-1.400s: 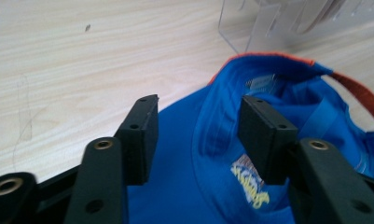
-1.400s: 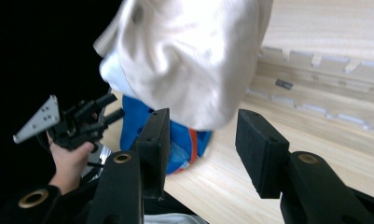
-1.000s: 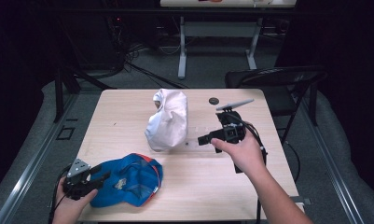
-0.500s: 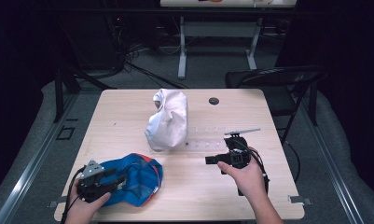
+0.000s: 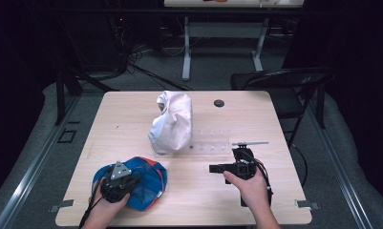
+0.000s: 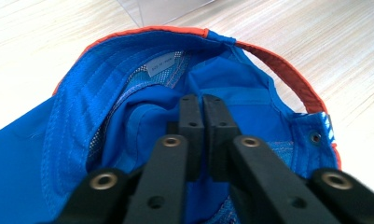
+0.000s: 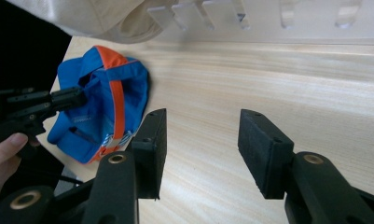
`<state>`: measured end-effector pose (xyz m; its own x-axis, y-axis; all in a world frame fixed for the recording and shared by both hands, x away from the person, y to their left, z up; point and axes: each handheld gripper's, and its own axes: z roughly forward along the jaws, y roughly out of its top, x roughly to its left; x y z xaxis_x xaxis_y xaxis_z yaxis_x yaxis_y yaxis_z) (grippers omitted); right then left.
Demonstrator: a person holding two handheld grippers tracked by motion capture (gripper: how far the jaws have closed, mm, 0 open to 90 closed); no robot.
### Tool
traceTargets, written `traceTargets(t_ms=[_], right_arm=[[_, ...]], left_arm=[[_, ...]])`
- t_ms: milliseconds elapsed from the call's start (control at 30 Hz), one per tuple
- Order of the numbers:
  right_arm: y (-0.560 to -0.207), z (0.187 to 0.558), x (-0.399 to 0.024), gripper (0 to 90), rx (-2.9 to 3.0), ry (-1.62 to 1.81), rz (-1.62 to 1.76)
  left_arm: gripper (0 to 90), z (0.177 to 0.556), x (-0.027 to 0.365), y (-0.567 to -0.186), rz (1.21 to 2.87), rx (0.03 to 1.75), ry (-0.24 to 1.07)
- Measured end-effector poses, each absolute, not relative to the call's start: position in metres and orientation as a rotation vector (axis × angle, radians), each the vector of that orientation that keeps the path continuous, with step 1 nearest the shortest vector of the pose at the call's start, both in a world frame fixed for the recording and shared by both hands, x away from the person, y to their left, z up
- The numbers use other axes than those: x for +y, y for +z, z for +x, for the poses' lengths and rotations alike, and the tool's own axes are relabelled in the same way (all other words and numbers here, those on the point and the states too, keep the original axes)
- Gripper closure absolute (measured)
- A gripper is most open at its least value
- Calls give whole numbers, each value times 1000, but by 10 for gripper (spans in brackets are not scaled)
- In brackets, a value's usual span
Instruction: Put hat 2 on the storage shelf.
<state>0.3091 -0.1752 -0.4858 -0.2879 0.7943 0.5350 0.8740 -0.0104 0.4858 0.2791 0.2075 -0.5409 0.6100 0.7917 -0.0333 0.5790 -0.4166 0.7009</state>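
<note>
At the left of the table (image 5: 132,119), near its front edge, we see the blue cap (image 5: 148,183) lying upside down, its orange-trimmed rim turned up and its mesh lining and small label showing in the left gripper view. Our left gripper (image 5: 124,181) lies over the cap's left part, held by the left hand (image 5: 105,210). Its jaws have just been closing, and in the left gripper view they now stand pressed together with only a thin seam between them, down inside the hollow of the cap (image 6: 128,116). They seem to pinch a fold of the blue lining, though the fabric between the pads is hard to make out.

Further right and toward the back, a crumpled white cloth (image 5: 172,124) stands near the middle of the table, well apart from the cap. Just beside it on the right lies a clear plastic rack (image 5: 210,142) with small pegs, and a small black disc (image 5: 219,103) rests near the far edge.

At the right, our right gripper (image 5: 215,168) rests low over bare wood in the right hand (image 5: 249,188), pointing left toward the cap (image 7: 103,114). Its jaws stand wide apart and hold nothing; only tabletop shows between the pads (image 7: 264,151). A black chair (image 5: 284,81) stands behind the table's right corner.
</note>
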Motion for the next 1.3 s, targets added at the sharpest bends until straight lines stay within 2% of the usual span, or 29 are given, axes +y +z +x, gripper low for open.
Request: traceTargets(t_ms=[200,633,800,933,1067,1133,1300], right_arm=[[-495,304,-179,559,-2100,-1221,-1826],[-515,298,-192,572,-2060,-1200,-1839],[-518,296,-195,578,-2059,-1198,-1841],[-524,295,-193,578,-2064,-1182,-1825],[-532,296,-189,575,-2059,-1147,-1811],[-533,297,-188,572,-2049,-1146,-1801],[-536,297,-182,552,-2064,-1145,-1771]], left_arm=[[894,282,186,-536,2110,1032,356],[893,290,99,-537,2063,979,198],[886,288,76,-539,2085,922,197],[727,287,78,-540,2090,881,229],[588,285,96,-535,2076,861,249],[547,285,108,-531,2068,865,266],[526,282,148,-525,2068,899,338]])
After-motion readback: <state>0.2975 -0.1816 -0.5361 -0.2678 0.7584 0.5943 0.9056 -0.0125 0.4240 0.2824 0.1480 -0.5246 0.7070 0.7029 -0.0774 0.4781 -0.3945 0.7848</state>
